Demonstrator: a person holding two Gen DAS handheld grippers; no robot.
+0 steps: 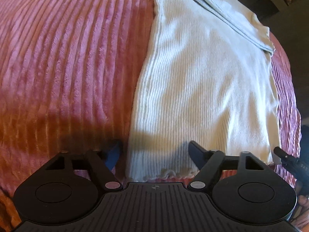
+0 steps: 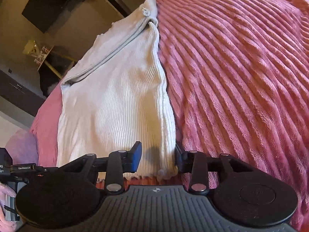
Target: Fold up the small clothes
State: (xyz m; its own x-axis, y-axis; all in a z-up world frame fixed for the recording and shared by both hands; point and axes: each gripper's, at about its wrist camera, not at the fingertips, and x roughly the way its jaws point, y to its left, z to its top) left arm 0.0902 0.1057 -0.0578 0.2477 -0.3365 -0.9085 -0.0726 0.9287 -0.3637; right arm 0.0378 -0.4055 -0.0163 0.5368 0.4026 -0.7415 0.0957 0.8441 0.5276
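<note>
A white ribbed garment [image 1: 202, 81] lies flat on the pink striped blanket [image 1: 67, 58], with a folded part across its far end [image 1: 231, 21]. My left gripper [image 1: 154, 151] is open over the garment's near hem, left finger on the blanket, right finger on the cloth. In the right wrist view the same garment [image 2: 115, 100] runs away from me. My right gripper [image 2: 157, 156] is open and straddles the hem's right corner, its right finger partly hidden behind the cloth edge.
The blanket [image 2: 241, 77] covers the whole bed to the right. The bed's edge drops to a dark floor and furniture [image 2: 48, 19] at the left of the right wrist view. The other gripper's body [image 2: 11, 166] shows at the lower left.
</note>
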